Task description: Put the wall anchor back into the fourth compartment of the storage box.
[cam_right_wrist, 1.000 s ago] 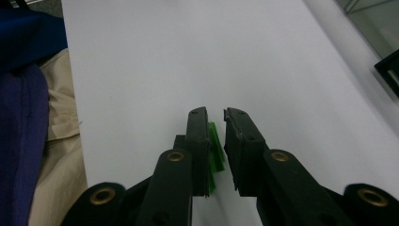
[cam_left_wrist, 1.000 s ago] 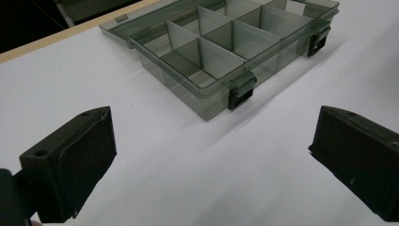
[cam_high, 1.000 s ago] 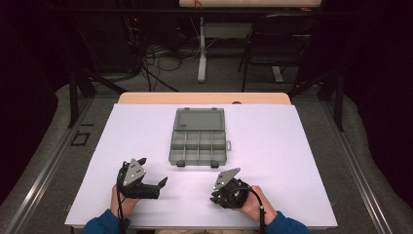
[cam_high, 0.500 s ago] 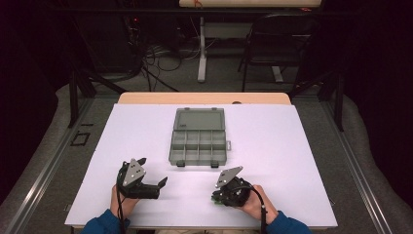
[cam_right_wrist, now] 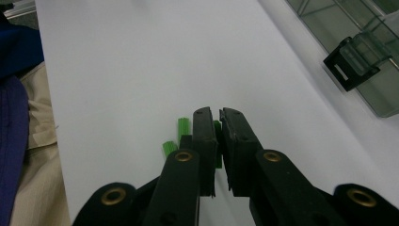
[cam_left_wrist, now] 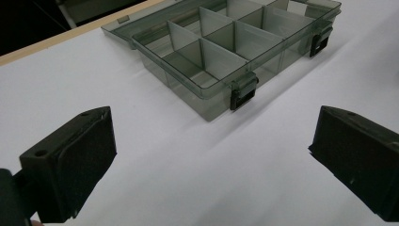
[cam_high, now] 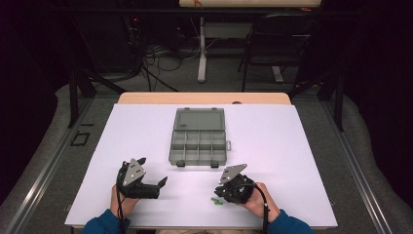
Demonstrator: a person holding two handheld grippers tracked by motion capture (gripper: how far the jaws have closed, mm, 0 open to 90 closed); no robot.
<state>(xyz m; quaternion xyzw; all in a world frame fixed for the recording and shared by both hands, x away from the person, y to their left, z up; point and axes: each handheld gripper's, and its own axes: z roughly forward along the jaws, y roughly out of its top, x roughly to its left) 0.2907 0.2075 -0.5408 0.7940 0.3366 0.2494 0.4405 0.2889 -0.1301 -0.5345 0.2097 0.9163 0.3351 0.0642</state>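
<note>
Surveying the high view: open organiser box (cam_high: pixel 198 141) mid-table; green pegs (cam_high: pixel 216 201) on the sheet beside the right gripper (cam_high: pixel 225 194).

Left gripper view: left gripper (cam_left_wrist: pixel 211 155) jaws wide apart, nothing between, facing the box (cam_left_wrist: pixel 221 47).

Right gripper view: jaws have just been closing, nipping one green peg (cam_right_wrist: pixel 218 141); two pegs (cam_right_wrist: pixel 176 139) lie loose alongside. Likely light, stiff, slippery plastic; pinch mid-body.

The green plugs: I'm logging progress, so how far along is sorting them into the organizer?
Done: the organizer box lies open, compartments bare. In hand: the right gripper is closed on one green plug; two more lie beside it. Left: placing them all. The left gripper waits open.
</note>
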